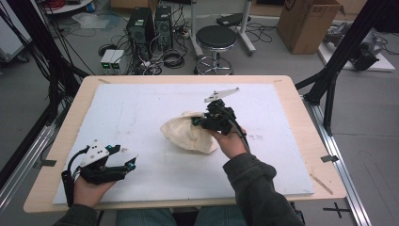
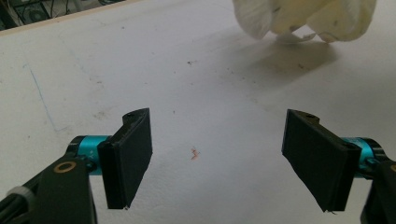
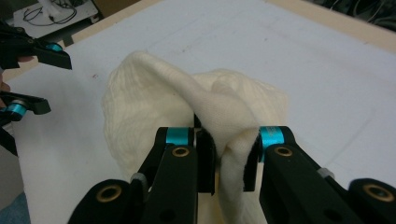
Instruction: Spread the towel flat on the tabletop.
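Right gripper (image 3: 228, 165) pinching cream cloth (image 3: 187, 107); left gripper (image 2: 217, 158) spread wide, holding nothing. Cloth maybe lifted a bit; thin fold could slip out if pulled fast

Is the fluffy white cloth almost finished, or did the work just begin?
It looks like an early stage. Done: the right tongs have pinched a fold of the cream cloth and lift that part above the white board. In hand: the cloth hangs bunched and crumpled from that grip. Left: the left tongs wait open, apart from the cloth, so any spreading or folding is probably yet to come.
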A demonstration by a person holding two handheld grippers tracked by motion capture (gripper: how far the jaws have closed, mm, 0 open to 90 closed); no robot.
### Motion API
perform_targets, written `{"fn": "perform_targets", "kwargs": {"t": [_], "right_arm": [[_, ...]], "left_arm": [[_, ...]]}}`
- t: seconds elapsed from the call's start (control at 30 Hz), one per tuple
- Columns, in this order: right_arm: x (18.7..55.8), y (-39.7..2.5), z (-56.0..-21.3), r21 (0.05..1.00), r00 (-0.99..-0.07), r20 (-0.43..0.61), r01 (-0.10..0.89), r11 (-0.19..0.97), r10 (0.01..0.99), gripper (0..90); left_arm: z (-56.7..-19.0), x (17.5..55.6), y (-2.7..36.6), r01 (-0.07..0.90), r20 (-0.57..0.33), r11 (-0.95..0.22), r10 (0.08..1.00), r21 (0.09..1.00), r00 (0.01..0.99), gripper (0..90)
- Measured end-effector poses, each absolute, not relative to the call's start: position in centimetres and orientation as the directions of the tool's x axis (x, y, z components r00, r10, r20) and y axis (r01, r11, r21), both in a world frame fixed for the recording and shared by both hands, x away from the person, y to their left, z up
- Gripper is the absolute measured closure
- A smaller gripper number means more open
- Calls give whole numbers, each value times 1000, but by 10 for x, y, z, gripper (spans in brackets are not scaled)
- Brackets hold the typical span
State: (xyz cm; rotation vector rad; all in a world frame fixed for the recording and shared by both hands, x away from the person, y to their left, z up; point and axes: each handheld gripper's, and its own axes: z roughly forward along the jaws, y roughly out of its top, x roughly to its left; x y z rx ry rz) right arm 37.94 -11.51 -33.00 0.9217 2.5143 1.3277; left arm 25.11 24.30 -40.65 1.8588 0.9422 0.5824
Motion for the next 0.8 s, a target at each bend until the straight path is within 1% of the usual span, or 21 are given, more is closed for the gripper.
{"fn": "perform_targets", "kwargs": {"t": [0.17,0.3,0.4,0.47,0.53,0.63,0.7,0.8], "right_arm": [[396,-85,-355,743,-784,172,501,445,596,821],[410,-70,-375,710,-767,185,537,456,615,817],[418,-61,-391,690,-751,179,557,463,636,811],[422,-56,-399,675,-748,153,557,484,646,794],[424,-53,-405,665,-751,141,554,501,645,752],[426,-52,-408,672,-760,139,543,504,635,644],[424,-54,-403,691,-771,153,531,491,618,554],[419,-60,-393,718,-790,152,501,483,593,482]], "left_arm": [[-407,252,243,359,-5,-257,808,897,590,248],[-407,253,243,360,-2,-263,806,895,593,248],[-407,254,243,359,-2,-263,805,895,593,248],[-407,255,243,360,-3,-263,804,895,595,248],[-408,255,242,359,-2,-262,804,896,594,248],[-408,255,242,359,-3,-262,804,896,595,248],[-407,256,243,359,-3,-265,801,895,598,248],[-408,256,242,361,-8,-260,802,896,597,248]]}}
